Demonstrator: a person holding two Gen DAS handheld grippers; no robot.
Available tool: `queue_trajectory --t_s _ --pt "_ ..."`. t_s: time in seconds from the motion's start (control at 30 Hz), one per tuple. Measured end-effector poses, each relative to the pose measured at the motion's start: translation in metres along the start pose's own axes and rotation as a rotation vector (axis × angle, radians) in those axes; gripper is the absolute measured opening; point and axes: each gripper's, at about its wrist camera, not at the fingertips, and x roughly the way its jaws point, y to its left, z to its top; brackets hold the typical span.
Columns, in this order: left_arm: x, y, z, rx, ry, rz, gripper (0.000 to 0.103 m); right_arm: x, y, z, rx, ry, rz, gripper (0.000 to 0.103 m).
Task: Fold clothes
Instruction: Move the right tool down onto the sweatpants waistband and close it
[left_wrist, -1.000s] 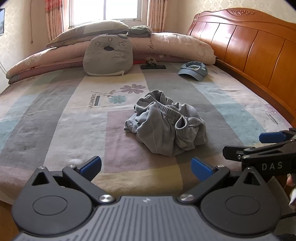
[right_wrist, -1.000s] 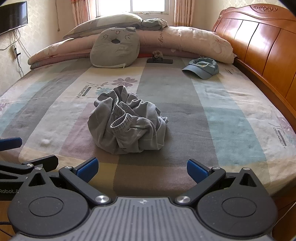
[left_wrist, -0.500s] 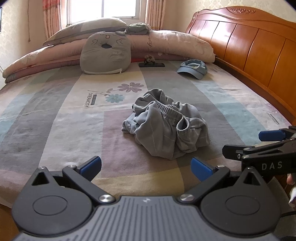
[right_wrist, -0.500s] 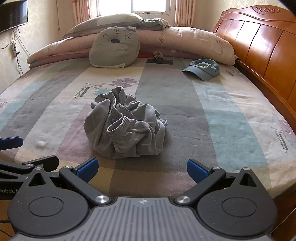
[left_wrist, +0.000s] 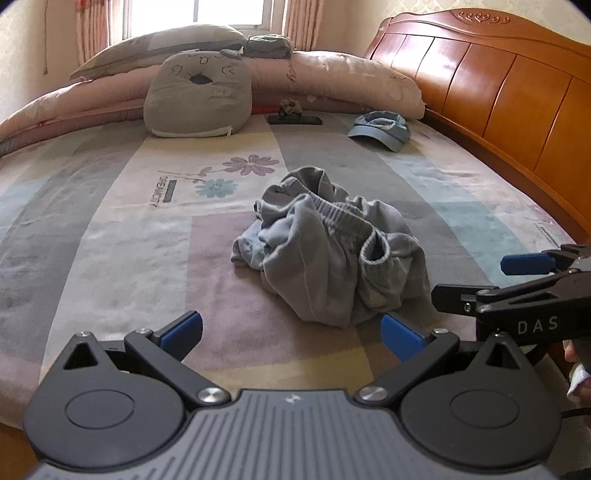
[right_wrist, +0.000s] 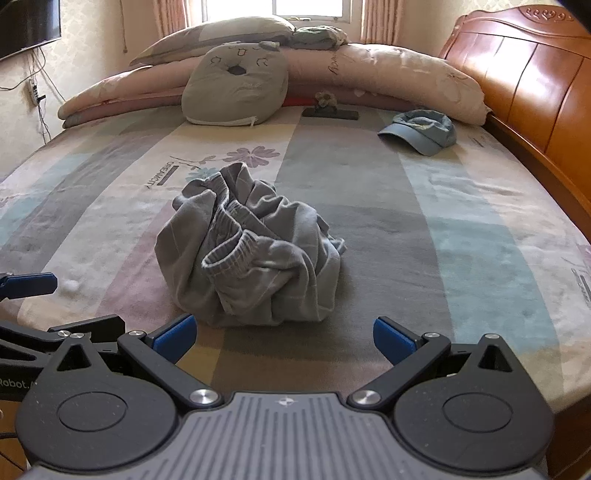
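Grey trousers (left_wrist: 328, 254) crumpled in a heap, no clear long axis

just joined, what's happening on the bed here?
A person holds a gripper in each hand, facing a crumpled grey garment in the middle of the bed. The left gripper and right gripper are both open, short of the garment, touching nothing. Folding hasn't started. A blue cap lies farther back.

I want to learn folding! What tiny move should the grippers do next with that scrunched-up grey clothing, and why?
Probably ease both forward to the grey garment. The left gripper and right gripper are open, holding nothing, short of the heap. The ribbed waistband faces them, an easy edge to pinch.
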Motion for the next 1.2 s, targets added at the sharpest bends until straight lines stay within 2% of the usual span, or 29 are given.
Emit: queue_trajectory --t_s 0.3,0.53,0.7,0.83,0.93,1.2 --pt "0.027 0.012 0.017 -0.015 -0.006 0.004 0.102 0.025 0.003 0.023 -0.089 -0.065 -0.004 0.103" --pt "0.049 0.015 0.025 -0.013 0.022 -0.004 0.102 0.051 -0.008 0.029 -0.066 -0.033 0.045 0.103" --pt "0.058 0.018 0.025 -0.019 -0.015 -0.058 0.102 0.061 -0.017 0.029 -0.041 -0.048 0.071 0.103" --pt "0.061 0.017 0.026 -0.008 -0.030 -0.104 0.102 0.064 -0.029 0.028 -0.021 -0.073 0.135 0.103" --pt "0.061 0.012 0.028 0.026 -0.027 -0.059 0.102 0.063 -0.032 0.028 -0.031 -0.065 0.147 0.103" --pt "0.062 0.015 0.031 0.053 0.014 -0.032 0.102 0.054 -0.026 0.028 -0.066 -0.053 0.199 0.103"
